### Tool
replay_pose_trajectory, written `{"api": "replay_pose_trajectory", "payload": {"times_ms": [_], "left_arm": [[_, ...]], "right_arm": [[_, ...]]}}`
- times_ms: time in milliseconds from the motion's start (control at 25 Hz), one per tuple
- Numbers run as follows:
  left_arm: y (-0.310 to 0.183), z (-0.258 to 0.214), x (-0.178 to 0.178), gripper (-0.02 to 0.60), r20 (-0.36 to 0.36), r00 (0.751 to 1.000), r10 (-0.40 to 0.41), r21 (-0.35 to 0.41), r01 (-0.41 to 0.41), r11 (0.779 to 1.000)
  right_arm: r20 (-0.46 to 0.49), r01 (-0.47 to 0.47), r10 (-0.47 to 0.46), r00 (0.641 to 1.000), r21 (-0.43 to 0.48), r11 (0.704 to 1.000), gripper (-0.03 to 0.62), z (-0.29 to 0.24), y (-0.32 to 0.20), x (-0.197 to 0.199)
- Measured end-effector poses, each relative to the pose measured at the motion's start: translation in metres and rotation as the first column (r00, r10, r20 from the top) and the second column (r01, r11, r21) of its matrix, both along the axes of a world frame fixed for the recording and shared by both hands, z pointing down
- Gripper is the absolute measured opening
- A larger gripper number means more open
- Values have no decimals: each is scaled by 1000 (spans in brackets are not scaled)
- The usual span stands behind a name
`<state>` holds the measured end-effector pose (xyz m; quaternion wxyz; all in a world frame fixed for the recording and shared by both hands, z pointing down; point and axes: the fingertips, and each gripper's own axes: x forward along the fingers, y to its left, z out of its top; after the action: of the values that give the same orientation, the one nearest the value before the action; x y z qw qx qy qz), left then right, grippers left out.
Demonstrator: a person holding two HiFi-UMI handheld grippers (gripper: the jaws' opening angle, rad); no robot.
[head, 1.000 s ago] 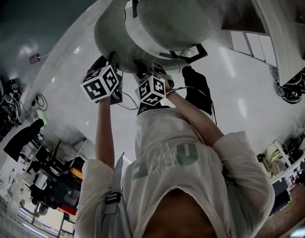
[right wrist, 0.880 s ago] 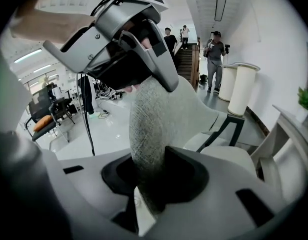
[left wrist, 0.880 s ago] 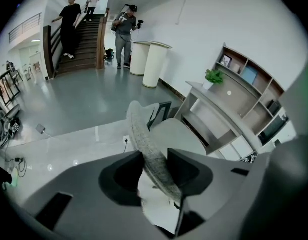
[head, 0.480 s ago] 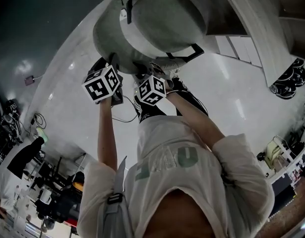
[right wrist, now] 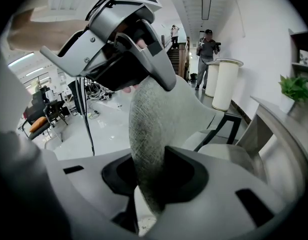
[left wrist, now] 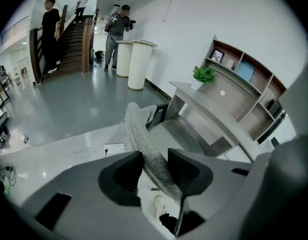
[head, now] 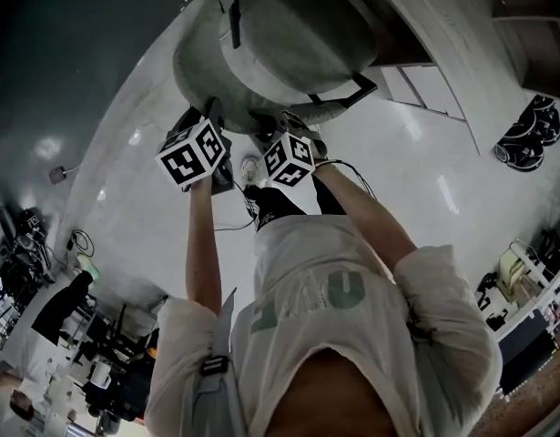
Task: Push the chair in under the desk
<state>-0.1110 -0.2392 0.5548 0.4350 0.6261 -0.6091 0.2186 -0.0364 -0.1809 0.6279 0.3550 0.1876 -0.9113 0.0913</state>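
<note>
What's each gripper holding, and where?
Chair backrest, by its top rim. Right gripper is clamped on it; on the left gripper the jaws have just been opening, rim between them, grip unclear.

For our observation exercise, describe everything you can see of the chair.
The chair is upholstered in grey, woven-looking fabric, with a curved backrest, padded seat and dark armrests. It stands upright on the floor by the desk. The right tool grips the backrest's top edge; the left tool, jaws just opening, straddles it.
</note>
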Motion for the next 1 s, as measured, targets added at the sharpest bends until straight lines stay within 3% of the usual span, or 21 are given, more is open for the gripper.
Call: {"api": "replay_pose_trajectory", "payload": {"times_ms": [480,800,1000], "left_arm": [[-60,-16,65,167,1,1000,-12,39,12,999],[-83,-26,80,166,24,1000,-17,59,15,998],[-77,-20,82,166,21,999,-29,28,28,999]], "right_arm": [[43,-18,17,999,10,1000,104,-15,-58,61],[71,-28,28,997,-6,1000,104,-24,-76,75],[69,3,-3,998,-1,1000,104,-21,-73,77]]}}
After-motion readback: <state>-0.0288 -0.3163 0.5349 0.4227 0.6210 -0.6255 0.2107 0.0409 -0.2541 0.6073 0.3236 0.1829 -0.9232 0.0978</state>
